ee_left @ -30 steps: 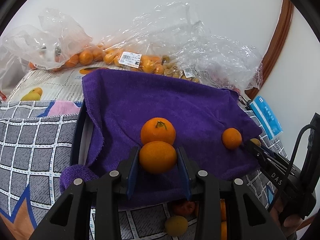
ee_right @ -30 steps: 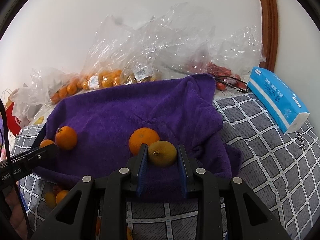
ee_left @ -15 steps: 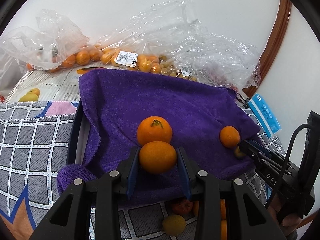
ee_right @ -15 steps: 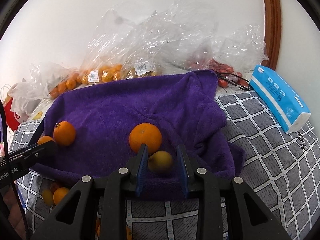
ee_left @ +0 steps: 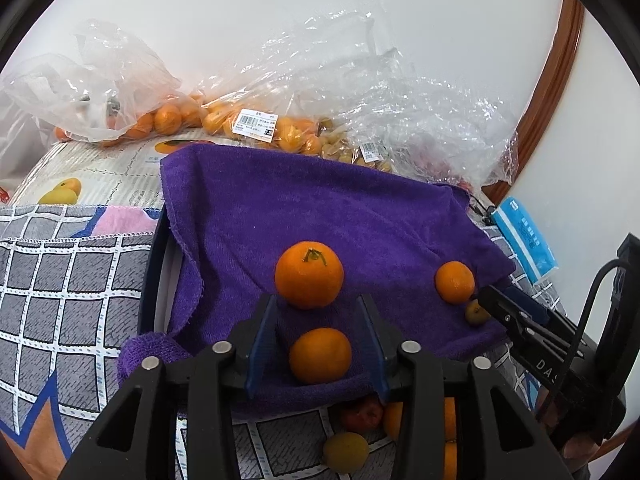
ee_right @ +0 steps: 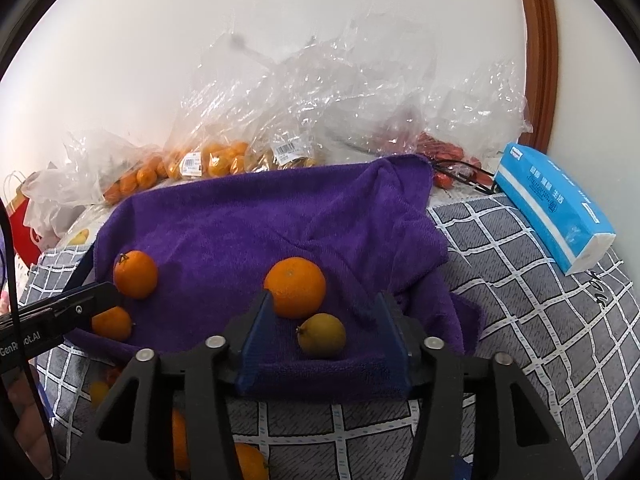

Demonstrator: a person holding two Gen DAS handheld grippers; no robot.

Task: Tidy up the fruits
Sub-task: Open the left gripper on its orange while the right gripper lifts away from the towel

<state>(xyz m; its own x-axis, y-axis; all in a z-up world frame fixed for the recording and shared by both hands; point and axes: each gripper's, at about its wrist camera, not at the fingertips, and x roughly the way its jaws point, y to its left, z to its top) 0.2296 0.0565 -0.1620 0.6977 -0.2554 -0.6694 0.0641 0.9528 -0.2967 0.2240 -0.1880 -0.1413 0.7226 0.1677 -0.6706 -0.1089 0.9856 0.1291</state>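
A purple towel [ee_left: 320,208] is spread over a dark-rimmed tray. In the left wrist view my left gripper [ee_left: 316,312] has its jaws opening. A small orange [ee_left: 320,356] lies loose on the towel between the pads, with a gap on each side. A stemmed orange [ee_left: 309,274] sits just beyond it. In the right wrist view my right gripper [ee_right: 325,308] is also opening. A yellow-green fruit [ee_right: 322,335] rests free on the towel [ee_right: 260,232] between its fingers, beside a larger orange [ee_right: 295,287]. The left gripper's tip [ee_right: 108,292] shows at the left there.
Clear plastic bags of oranges [ee_left: 256,128] and other fruit line the wall behind the towel. A blue tissue pack [ee_right: 556,208] lies at the right on the checked cloth [ee_right: 520,300]. More loose fruit [ee_left: 346,452] lies below the towel's near edge. The right gripper [ee_left: 486,294] shows at the towel's right.
Both grippers have parted their jaws. The left one let go of the small orange and the right one of the yellow-green fruit; each now lies on the towel.
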